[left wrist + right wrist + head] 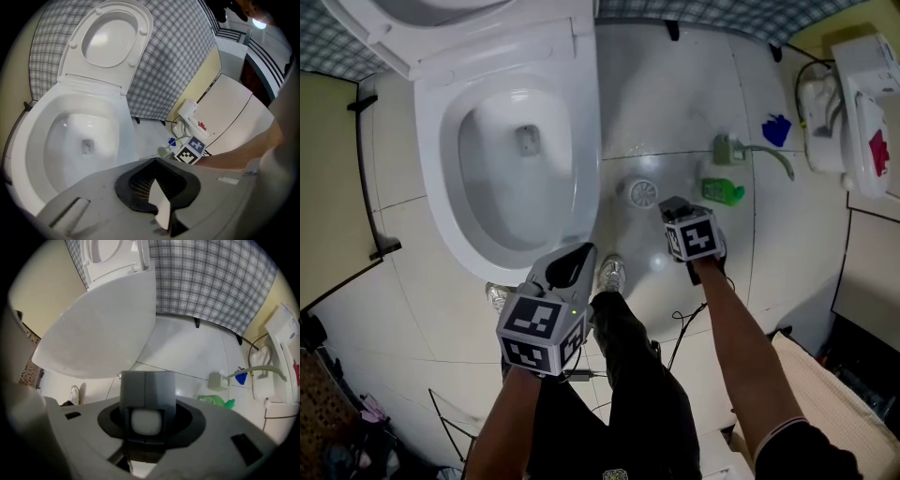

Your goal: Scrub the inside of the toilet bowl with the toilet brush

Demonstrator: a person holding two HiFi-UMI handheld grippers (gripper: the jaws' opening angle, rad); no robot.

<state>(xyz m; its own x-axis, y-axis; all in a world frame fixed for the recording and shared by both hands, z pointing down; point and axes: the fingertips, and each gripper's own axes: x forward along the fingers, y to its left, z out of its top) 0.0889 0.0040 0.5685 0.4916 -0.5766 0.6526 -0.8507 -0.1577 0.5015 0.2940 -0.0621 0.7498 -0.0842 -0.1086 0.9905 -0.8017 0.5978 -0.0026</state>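
Nearest the camera, a dark-trousered leg [628,375] and a pale shoe [612,274] stand on the white tiled floor [675,94], just beside the foot of the toilet. Left tongs [581,255] held low at the front edge of the toilet bowl [431,187], angled down toward it. In the left gripper view the jaws show as one pale wedge with no gap, so they read as closed, with nothing in them. Right tongs [675,208] point straight down over bare floor to the right of the bowl. In the right gripper view the two grey halves meet along a centre seam: closed, empty. Just beside the right tongs lies a round floor drain [642,193] on the bowl side and a green bottle [724,191] on its side on the other. Beyond the bottle the toilet brush [728,150] stands in its pale holder on the floor, the curved handle leaning away to the right. It is apart from both tongs and not in the bowl. A small blue object [776,129] lies past it, near a white unit [862,103] against the right wall. Bowl interior is white and unobstructed, with the outlet visible at the bottom. Seat lid [112,40] is raised upright against a grey checked wall covering [173,56].
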